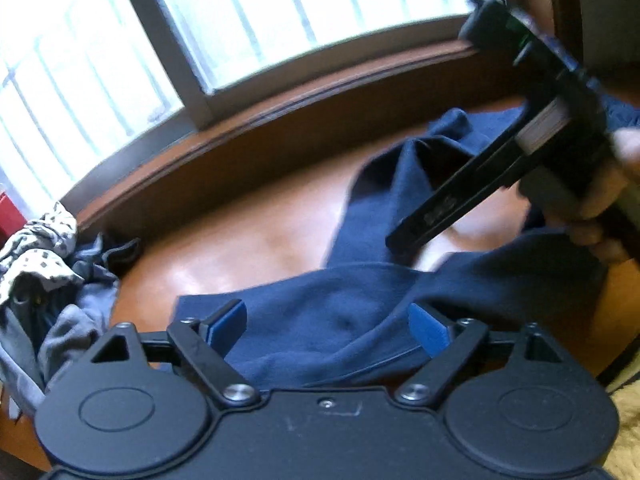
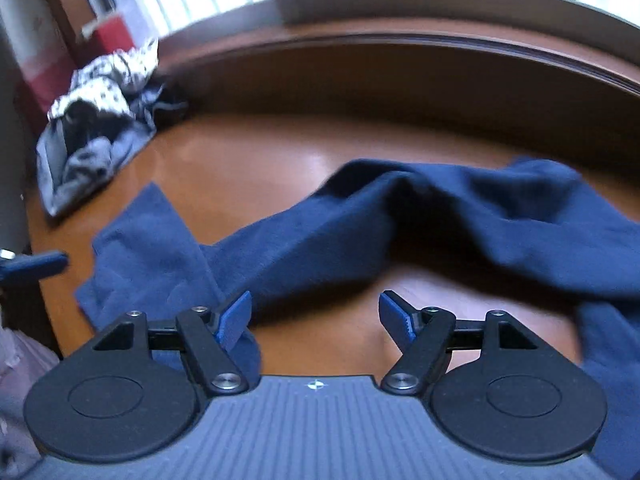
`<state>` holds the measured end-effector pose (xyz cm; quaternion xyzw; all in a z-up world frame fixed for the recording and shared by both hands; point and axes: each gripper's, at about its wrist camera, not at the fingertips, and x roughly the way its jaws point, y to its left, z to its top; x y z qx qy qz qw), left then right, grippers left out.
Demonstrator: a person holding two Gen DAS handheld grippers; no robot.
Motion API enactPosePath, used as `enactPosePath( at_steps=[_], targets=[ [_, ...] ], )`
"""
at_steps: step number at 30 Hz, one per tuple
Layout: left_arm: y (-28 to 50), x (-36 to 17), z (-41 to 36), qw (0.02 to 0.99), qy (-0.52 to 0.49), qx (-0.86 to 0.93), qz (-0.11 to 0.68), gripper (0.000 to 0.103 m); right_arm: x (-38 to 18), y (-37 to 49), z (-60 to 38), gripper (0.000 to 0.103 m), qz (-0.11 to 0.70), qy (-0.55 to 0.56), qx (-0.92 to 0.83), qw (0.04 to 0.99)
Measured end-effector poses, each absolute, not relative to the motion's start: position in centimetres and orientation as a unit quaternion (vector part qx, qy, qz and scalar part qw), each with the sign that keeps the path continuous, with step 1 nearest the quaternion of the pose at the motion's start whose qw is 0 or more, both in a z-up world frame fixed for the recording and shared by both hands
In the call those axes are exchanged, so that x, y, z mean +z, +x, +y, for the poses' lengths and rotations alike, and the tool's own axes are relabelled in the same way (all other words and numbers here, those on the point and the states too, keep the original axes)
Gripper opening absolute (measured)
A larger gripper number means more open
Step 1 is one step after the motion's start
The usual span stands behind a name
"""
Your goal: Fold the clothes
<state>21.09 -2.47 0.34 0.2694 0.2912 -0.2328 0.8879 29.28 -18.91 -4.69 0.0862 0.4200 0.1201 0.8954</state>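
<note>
- My left gripper [image 1: 326,328] sits closest, its blue pads spread wide with the navy garment [image 1: 344,320] bunched between and under them, nothing pinched.
- My right gripper [image 2: 316,316] is likewise spread, over bare wood; its left pad touches a fold of the same navy garment [image 2: 400,220].
- The garment lies rumpled across the glossy brown wooden bench [image 2: 260,160], one flat corner reaching left.
- From the left wrist view, I see a hand [image 1: 592,208] holding the right gripper above the cloth.
- A heap of grey and spotted clothes [image 2: 100,120] lies at the far left.
- Beyond, a raised wooden sill [image 2: 400,52] runs under a bright barred window [image 1: 280,8]; a red box [image 2: 112,36] stands by the heap.
</note>
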Motion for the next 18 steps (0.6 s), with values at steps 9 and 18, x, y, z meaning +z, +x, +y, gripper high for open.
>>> enactPosePath(
  at_steps=[9, 18],
  targets=[
    [26.5, -1.5, 1.3, 0.898, 0.249, -0.219, 0.291, 0.090, -2.3, 32.2, -18.1, 0.012, 0.354, 0.113, 0.113, 0.921],
    [27.2, -4.8, 0.9, 0.882, 0.236, -0.245, 0.325, 0.090, 7.9, 29.9, -20.3, 0.012, 0.187, 0.145, 0.154, 0.959]
  ],
)
